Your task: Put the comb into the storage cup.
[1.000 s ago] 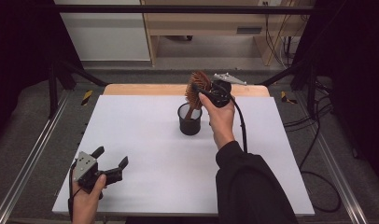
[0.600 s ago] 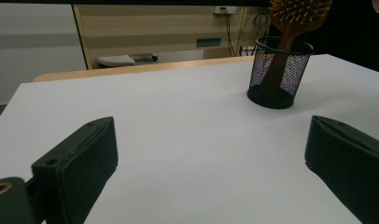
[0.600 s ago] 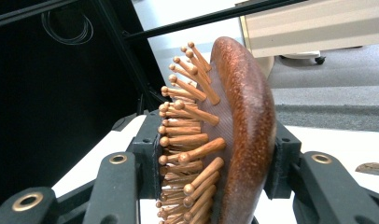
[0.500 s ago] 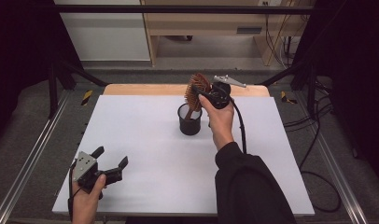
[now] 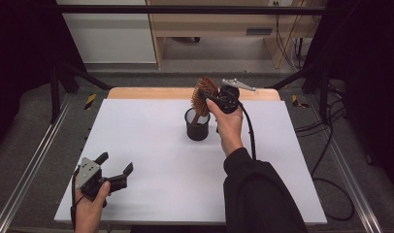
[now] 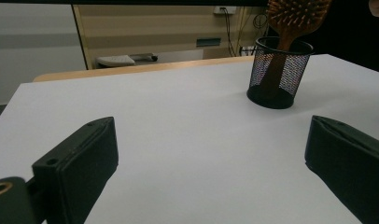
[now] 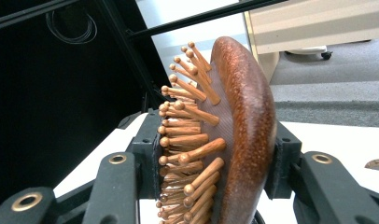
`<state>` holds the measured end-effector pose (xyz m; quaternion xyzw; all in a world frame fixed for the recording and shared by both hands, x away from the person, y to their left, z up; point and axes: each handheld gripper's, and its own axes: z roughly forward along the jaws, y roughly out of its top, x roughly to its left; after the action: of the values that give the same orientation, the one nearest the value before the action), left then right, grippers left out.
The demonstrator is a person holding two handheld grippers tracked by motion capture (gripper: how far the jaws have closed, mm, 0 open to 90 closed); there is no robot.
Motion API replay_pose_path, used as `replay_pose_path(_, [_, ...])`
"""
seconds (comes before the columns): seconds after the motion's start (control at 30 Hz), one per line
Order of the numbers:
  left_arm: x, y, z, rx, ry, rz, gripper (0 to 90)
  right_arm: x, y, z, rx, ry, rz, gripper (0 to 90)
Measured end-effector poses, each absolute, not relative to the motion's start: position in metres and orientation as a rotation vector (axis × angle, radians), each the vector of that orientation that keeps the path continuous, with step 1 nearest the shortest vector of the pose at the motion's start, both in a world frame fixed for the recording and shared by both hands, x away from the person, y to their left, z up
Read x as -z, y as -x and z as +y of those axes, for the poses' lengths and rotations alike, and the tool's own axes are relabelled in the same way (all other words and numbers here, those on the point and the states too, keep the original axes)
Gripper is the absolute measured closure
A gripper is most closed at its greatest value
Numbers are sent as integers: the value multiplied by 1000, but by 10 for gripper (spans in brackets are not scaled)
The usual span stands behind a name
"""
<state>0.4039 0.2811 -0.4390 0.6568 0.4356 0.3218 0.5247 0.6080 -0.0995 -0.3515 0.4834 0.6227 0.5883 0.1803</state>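
A wooden hairbrush (image 5: 204, 92) stands handle-down in a black mesh cup (image 5: 197, 124) near the table's far middle. My right gripper (image 5: 215, 99) is shut on the brush head, and in the right gripper view the brush (image 7: 229, 140) sits clamped between the jaws, bristles to the left. My left gripper (image 5: 115, 165) rests open at the table's near left with nothing between its jaws. From the left gripper view the cup (image 6: 278, 72) stands far ahead to the right with the hairbrush (image 6: 295, 16) sticking out of it.
The white table top (image 5: 151, 145) has a wooden strip (image 5: 146, 92) along its far edge. Metal frame rails (image 5: 35, 160) run down both sides. Cables (image 5: 326, 145) lie on the floor at the right. A cabinet (image 5: 224, 29) stands behind.
The left gripper has drifted slightly down toward the near edge. The right gripper holds the brush in about the same place over the cup.
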Motion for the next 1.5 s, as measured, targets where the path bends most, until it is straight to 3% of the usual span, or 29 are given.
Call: replay_pose_path(1.5, [440,-405,282,-749,-1567,1045,31,358,-616,-105,-1634,-1365,1768,465])
